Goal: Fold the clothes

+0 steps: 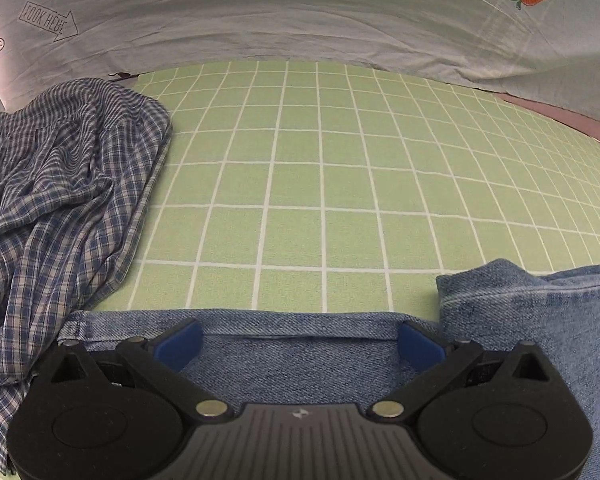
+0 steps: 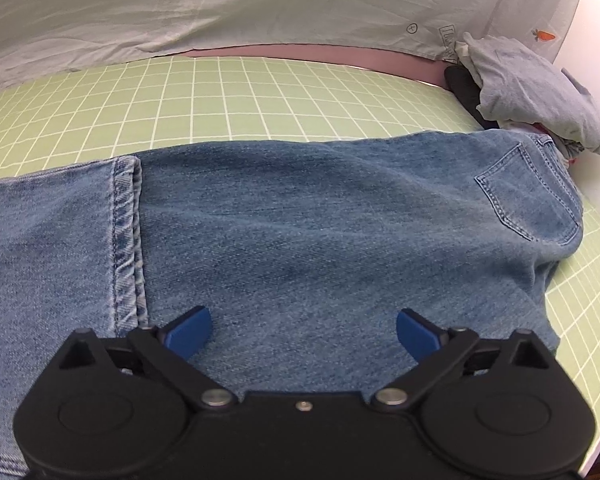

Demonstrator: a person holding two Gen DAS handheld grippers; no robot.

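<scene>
Two claws were seen, one per wrist view, both held over one pair of blue jeans (image 2: 300,220) spread on the green gridded worktop (image 1: 320,168). No container was observed. The left claw (image 1: 300,346) was released, its blue pads (image 1: 180,346) spread wide just above the denim near a hemmed edge, nothing pinched between them. The right claw (image 2: 304,336) was likewise released, jaws wide apart over the folded denim, no cloth gripped. On the jeans, one leg hem was noted lying across the fabric at left in the right wrist view, and one back pocket (image 2: 528,196) at right. One blue plaid shirt (image 1: 60,200) was recorded crumpled at the left of the worktop, its lower edge touching the jeans. One heap of pale grey clothing (image 2: 532,96) was seen at the far right corner, well apart from the claws. One light printed sheet (image 1: 260,12), marked with a carrot, was hung behind the worktop.
</scene>
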